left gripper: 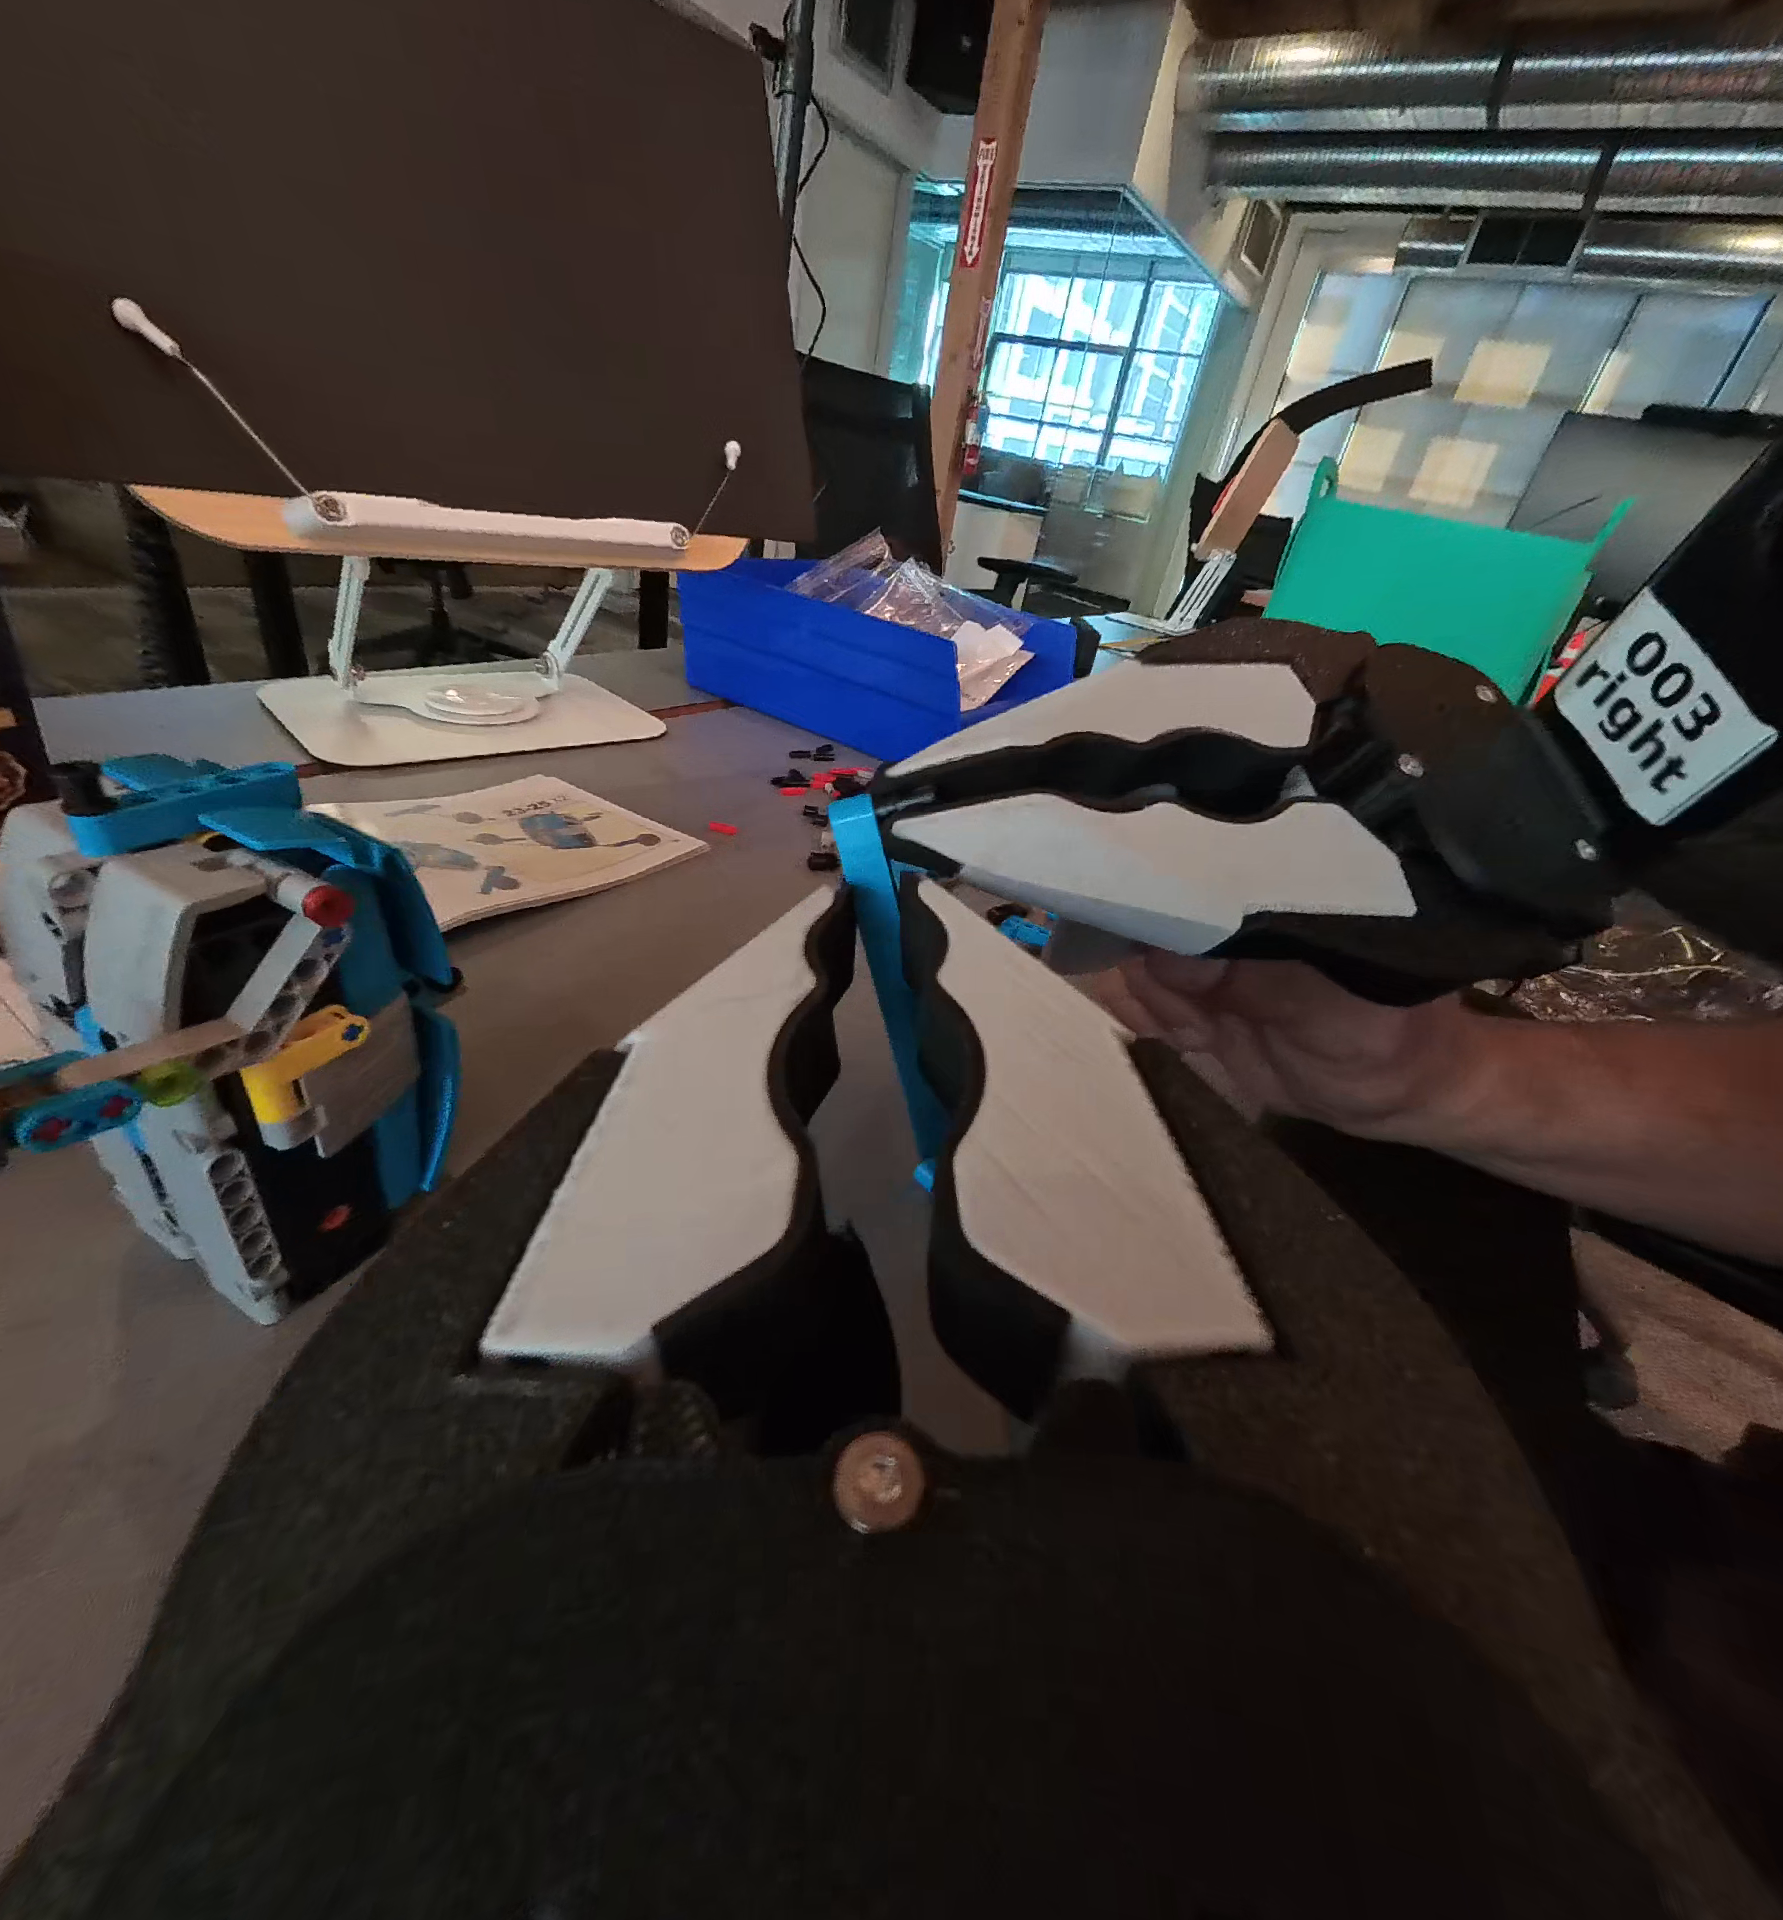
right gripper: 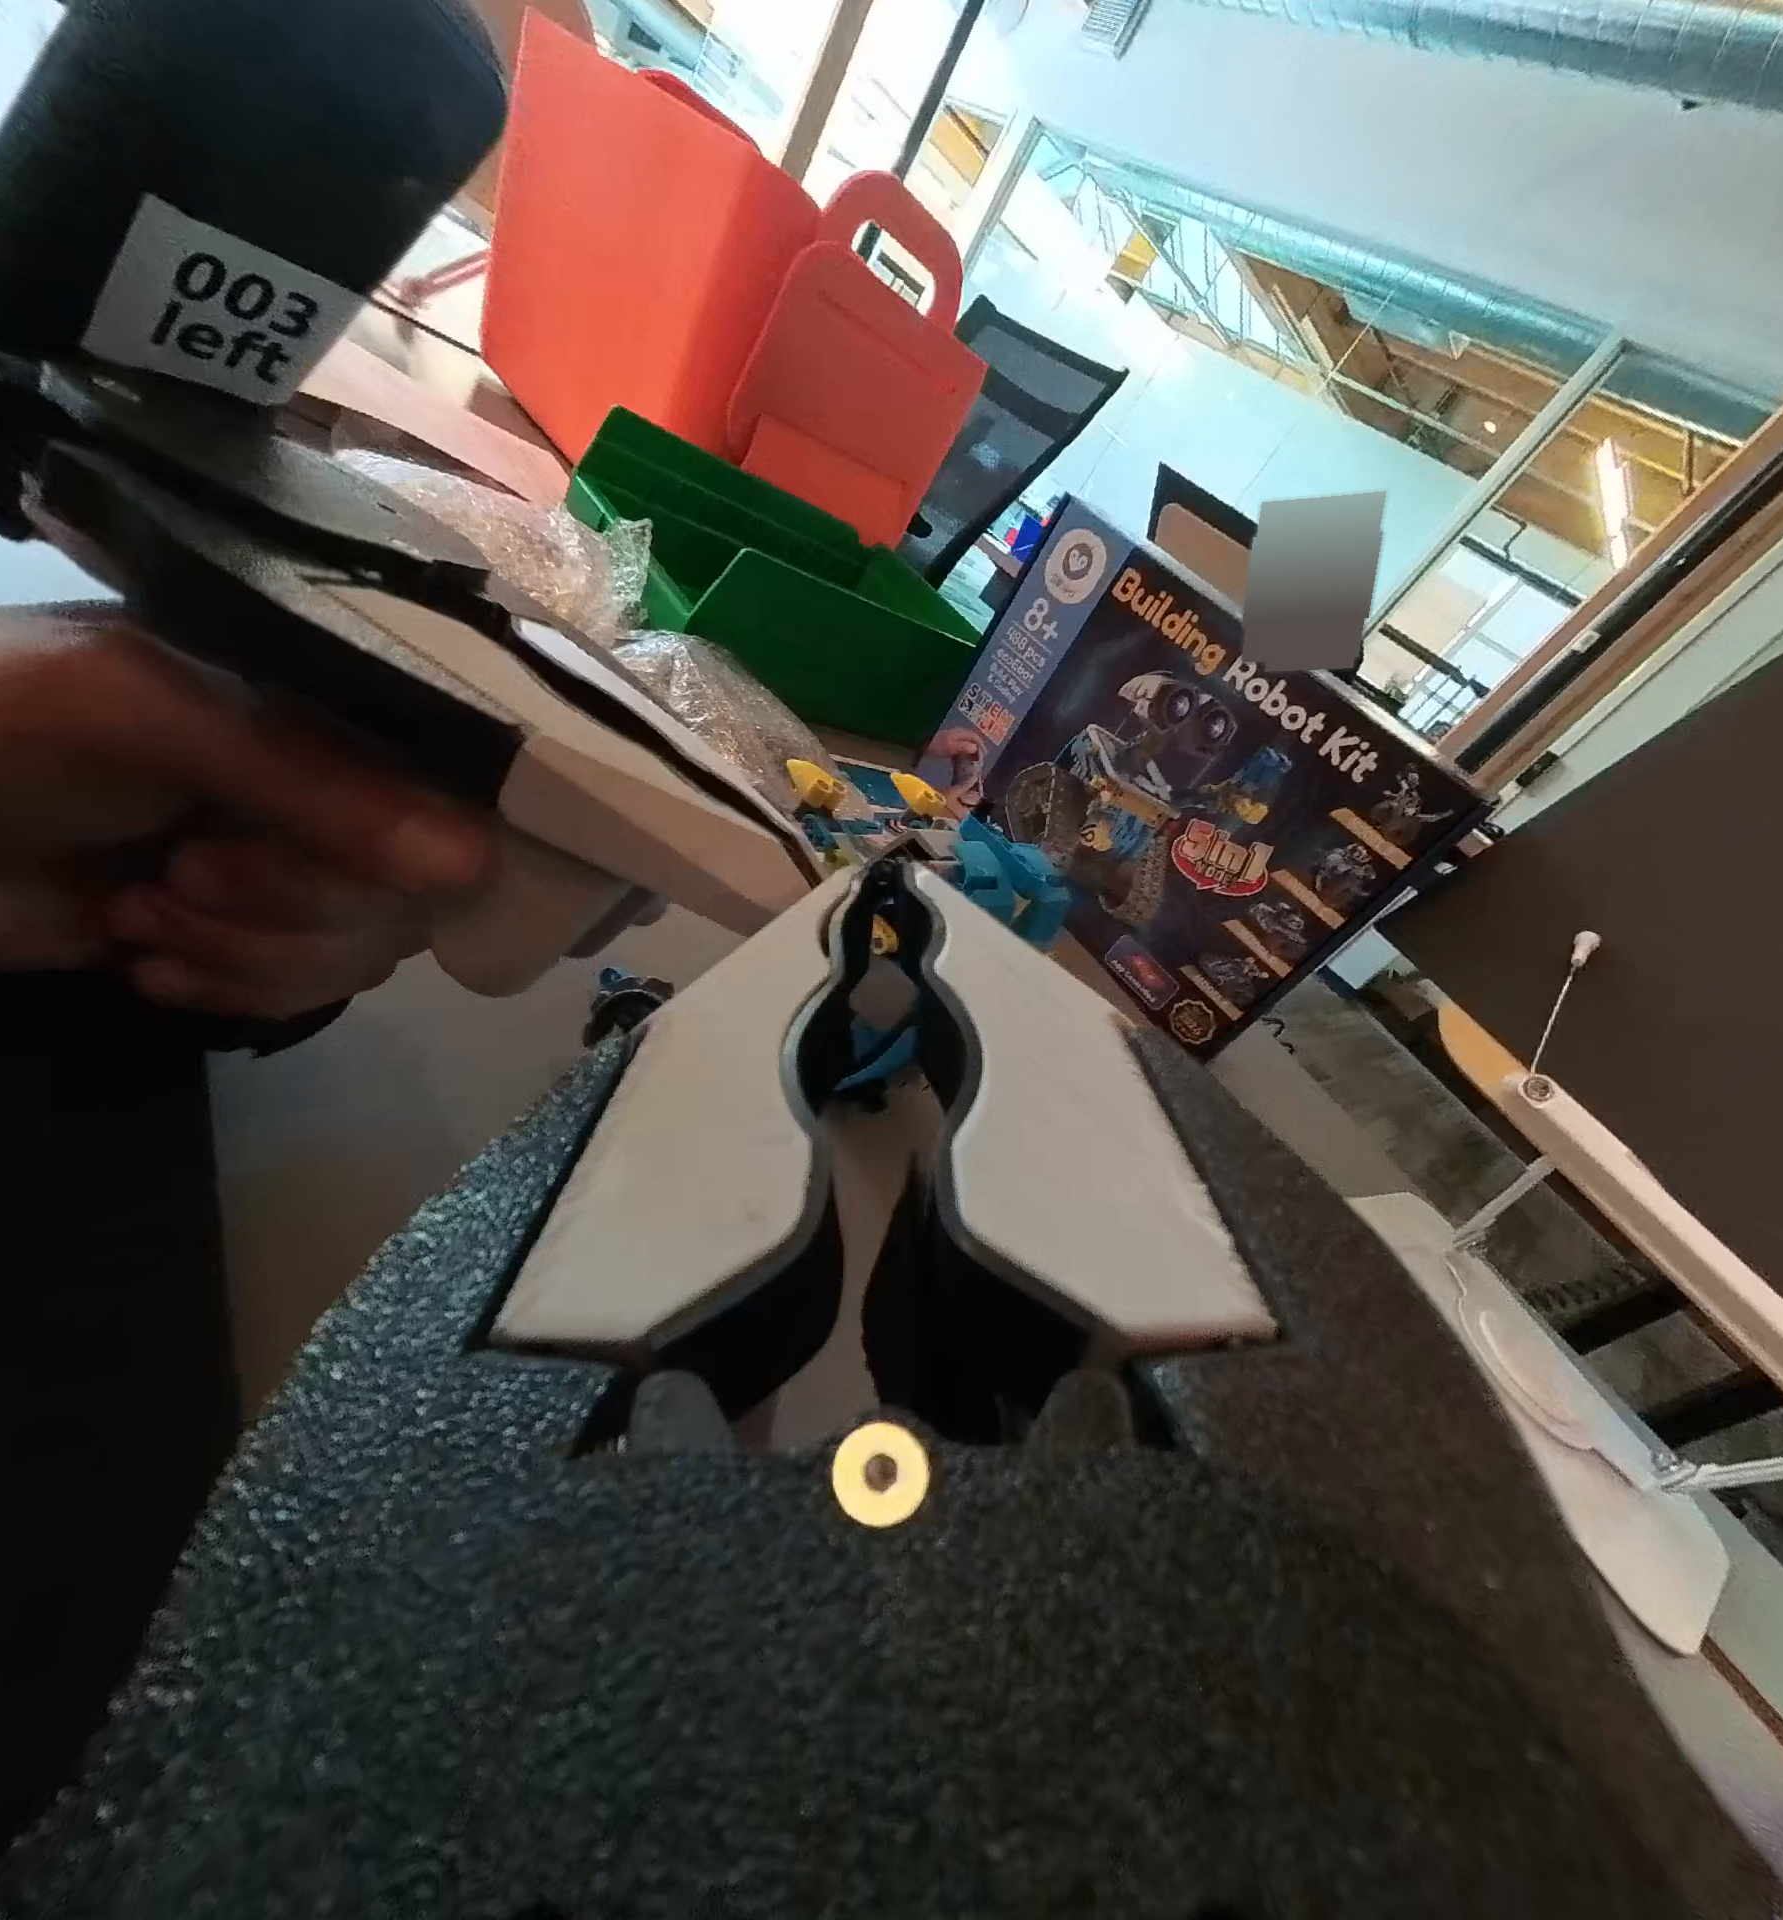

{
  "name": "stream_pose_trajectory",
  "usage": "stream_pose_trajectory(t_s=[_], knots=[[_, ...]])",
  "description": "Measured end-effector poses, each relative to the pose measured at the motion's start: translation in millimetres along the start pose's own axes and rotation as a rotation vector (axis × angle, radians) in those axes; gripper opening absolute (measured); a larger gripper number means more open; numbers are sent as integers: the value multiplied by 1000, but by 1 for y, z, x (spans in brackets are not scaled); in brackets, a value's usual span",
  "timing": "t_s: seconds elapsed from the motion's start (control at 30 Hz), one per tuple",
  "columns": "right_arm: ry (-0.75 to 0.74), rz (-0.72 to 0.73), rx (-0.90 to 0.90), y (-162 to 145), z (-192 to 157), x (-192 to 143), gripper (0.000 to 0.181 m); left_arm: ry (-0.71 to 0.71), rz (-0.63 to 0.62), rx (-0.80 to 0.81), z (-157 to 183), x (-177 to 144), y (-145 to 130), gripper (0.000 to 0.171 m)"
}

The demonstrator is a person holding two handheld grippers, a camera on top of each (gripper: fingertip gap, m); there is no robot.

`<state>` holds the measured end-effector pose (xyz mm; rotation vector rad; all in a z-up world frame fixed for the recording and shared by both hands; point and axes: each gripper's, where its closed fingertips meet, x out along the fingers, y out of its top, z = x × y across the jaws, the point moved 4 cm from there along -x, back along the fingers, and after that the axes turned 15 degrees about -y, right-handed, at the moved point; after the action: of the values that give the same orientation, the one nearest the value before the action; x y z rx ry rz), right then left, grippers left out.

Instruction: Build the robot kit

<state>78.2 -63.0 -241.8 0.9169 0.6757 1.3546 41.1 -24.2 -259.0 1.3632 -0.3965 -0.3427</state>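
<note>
Blue, stiff and light by its look, the thin plastic piece [left gripper: 871,935] stands between near table and far bin, clamped along its length by the left gripper [left gripper: 874,914] and pinched at its top by the right gripper [left gripper: 882,795], each bearing a white printed label.

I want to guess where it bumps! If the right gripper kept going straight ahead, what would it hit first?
Probably the blue toy pieces just past the right gripper, then the robot kit box behind; depth is unclear.
</note>
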Motion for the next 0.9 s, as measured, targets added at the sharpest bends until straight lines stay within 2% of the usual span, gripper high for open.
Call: stream_pose_trajectory(t_s=[0.07, 0.13, 0.17, 0.2, 0.23, 0.3, 0.4, 0.5, 0.57, 0.67, 0.73, 0.8, 0.9], knots=[[2, -28, 47, -3, 0, 1, 4, -6, -1, -37, -4, 0, -2, 7], [58, -42, 188, -4, 2, 2, 6, -31, 20, -96, -9, -1, -2, 7], [123, -37, 287, -3, 2, 1, 15, -28, 29, -106, -11, -1, -2, 7], [195, -25, 399, -2, 5, -1, 33, -39, 41, -115, -11, -2, -1, 7], [256, -29, 505, -3, 9, -2, 40, -56, 53, -117, -10, -3, 0, 7], [457, -16, 724, -3, 15, -7, 33, -119, 63, -83, 0, -3, 3, 7], [682, -34, 951, -5, 19, -10, 38, -208, 45, -25, 16, 1, 3, 7], [770, -75, 951, -9, 10, -12, 43, -233, 13, -8, 21, 5, 0, 7], [723, -85, 912, -11, 8, -9, 39, -236, 7, 5, 23, 6, -1, 7], [765, -75, 906, -9, 6, -11, 39, -249, 6, 32, 28, 5, 0, 7], [782, -52, 900, -8, 6, -14, 31, -256, -4, 36, 30, 6, -1, 7], [803, -10, 881, -3, 5, -18, 16, -263, -2, 29, 31, 6, -1, 7], [798, 4, 873, -2, 4, -19, 16, -264, -10, 25, 31, 6, -1, 7]])
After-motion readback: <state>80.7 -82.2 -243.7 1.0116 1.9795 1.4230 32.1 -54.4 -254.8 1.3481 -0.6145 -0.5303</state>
